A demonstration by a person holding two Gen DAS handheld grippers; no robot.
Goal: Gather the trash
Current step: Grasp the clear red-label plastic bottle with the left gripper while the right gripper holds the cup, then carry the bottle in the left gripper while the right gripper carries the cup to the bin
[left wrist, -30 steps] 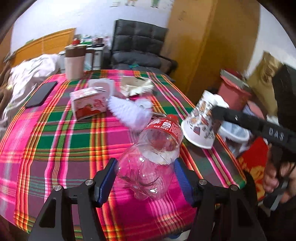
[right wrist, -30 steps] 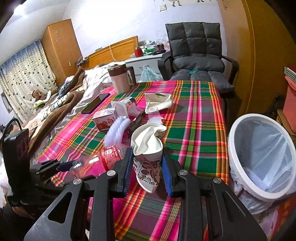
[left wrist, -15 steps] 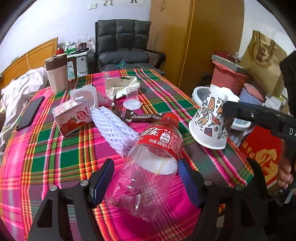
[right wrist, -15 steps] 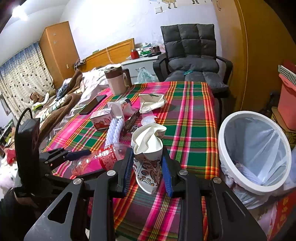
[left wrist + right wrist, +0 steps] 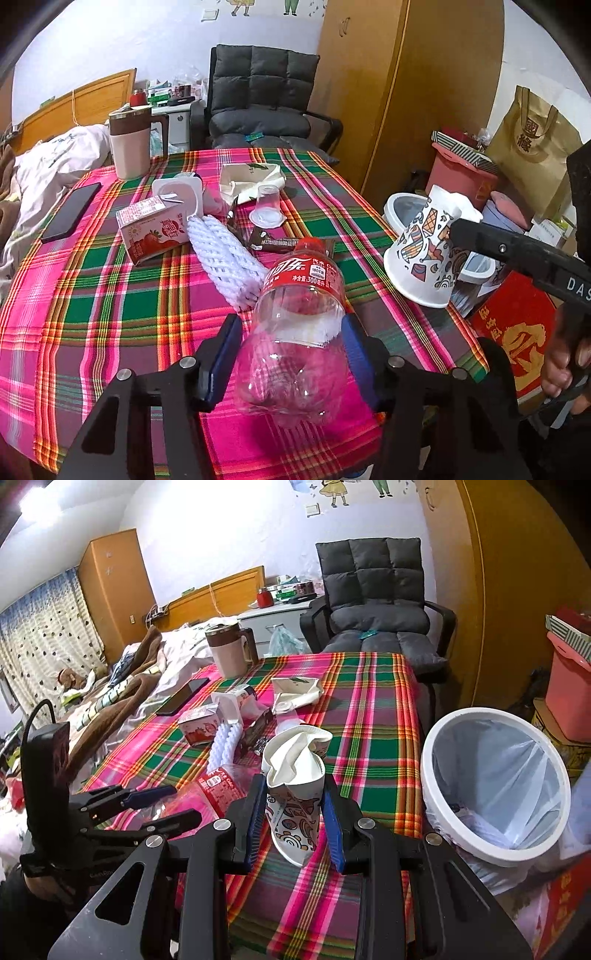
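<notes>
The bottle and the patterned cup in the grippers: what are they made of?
The bottle looks like thin, glossy clear plastic: the cloth shows through it. The patterned cup seems to be printed paper, matte: its rim has crumpled into soft folds.

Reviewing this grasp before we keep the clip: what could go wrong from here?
1. The left gripper jaws have just been closing around the empty bottle; the right pad touches, the left shows a gap, so the bottle may roll.
2. The right gripper squeezes a crumpled paper cup not yet over the bin; it may slip.
</notes>
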